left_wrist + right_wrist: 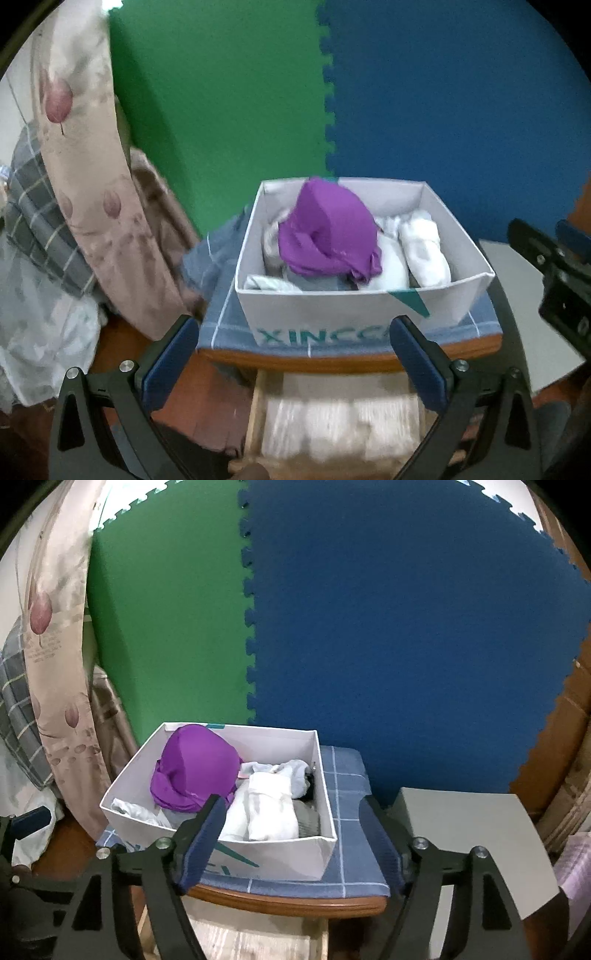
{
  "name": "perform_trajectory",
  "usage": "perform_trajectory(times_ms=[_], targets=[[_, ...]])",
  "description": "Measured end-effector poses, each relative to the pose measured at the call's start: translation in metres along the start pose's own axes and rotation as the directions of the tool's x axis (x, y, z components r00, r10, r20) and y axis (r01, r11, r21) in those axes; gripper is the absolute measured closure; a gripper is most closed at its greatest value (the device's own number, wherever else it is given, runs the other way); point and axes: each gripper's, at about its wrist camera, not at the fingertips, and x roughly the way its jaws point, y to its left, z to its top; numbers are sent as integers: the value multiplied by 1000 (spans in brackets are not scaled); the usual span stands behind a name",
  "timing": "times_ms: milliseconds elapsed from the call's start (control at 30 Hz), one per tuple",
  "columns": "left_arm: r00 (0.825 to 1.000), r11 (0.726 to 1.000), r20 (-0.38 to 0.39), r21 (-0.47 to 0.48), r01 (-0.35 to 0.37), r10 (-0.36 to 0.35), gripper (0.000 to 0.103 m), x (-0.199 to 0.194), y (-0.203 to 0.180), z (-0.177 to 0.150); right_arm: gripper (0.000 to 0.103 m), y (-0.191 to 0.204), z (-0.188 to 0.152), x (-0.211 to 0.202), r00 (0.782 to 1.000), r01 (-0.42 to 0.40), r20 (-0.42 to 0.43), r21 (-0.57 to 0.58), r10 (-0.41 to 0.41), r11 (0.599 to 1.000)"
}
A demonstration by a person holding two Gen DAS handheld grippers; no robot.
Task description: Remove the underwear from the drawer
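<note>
Currently both grippers hang empty above the furniture edge: the left gripper (pixel 295 354) has jaws spread wide with nothing between them, and the right gripper (pixel 291 834) is also well open, holding nothing. Purple underwear (pixel 327 232) sits on top of the pile in the white box (pixel 332 314), centre frame in the left view, left-centre in the right view, resting on rolled white garments (pixel 266 808). That box stands on a blue checked cloth (pixel 347 782) over a brown wooden top (pixel 288 901). Below that top, bottom centre of both views, an open drawer (pixel 258 406) shows pale folded fabric (pixel 340 424), blurred. Judged step: one item looks delivered to the box, hands clear of it; the next move likely calls for dropping a gripper down into the drawer for another piece, jaws kept wide until over cloth. Edges to watch: the wooden lip overhangs the drawer, so descent needs to stay on the near side of it; the drawer's side rail is close at lower left. Free room is above the box against the green and blue foam mats (pixel 369 627); a curtain (pixel 81 166) crowds the left side, a grey board (pixel 480 830) the right.
</note>
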Motion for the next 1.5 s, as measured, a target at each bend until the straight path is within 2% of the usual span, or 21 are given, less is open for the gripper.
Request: perform_trajectory(times_ms=[67, 167, 267, 333, 433, 567, 767, 867, 1067, 1333, 1500], targets=[[992, 1000, -122, -1, -15, 15, 0, 4, 5, 5, 26, -4, 3, -4, 999, -14, -41, 2, 15, 1000], [973, 1000, -229, -17, -22, 17, 0, 2, 16, -4, 26, -9, 1, -11, 989, -41, -141, -2, 40, 999], [959, 999, -283, -15, -30, 25, 0, -5, 16, -17, 26, -9, -11, -23, 974, -97, -208, -18, 92, 995], [955, 1000, -298, -26, -16, 8, 0, -13, 12, -24, 26, -9, -13, -28, 968, -101, -231, -15, 94, 995], [946, 1000, -324, -8, -29, 25, 0, -23, 4, -25, 26, -13, -13, -37, 956, -132, -266, 2, 127, 991], [954, 1000, -301, 27, -7, 15, 0, -35, -11, -17, 26, -8, -8, -46, 953, -133, -280, -60, 112, 989], [953, 999, -301, 15, 36, -30, 0, -36, -17, -7, 26, -3, -4, -43, 933, -155, -343, -106, 110, 982], [957, 999, -284, -1, 51, -49, 0, -37, -17, 1, 26, 0, 2, -41, 938, -148, -332, -135, 96, 980], [957, 997, -281, -45, 62, -72, 0, -40, -11, 2, 26, -4, 10, -39, 943, -142, -316, -108, 101, 984], [947, 994, -304, -25, 106, -108, 0, -49, -21, -4, 26, -15, 10, -46, 942, -121, -324, -106, 81, 987], [946, 994, -306, -13, 105, -104, 0, -54, -25, -5, 26, -24, 15, -50, 946, -103, -319, -98, 67, 990]])
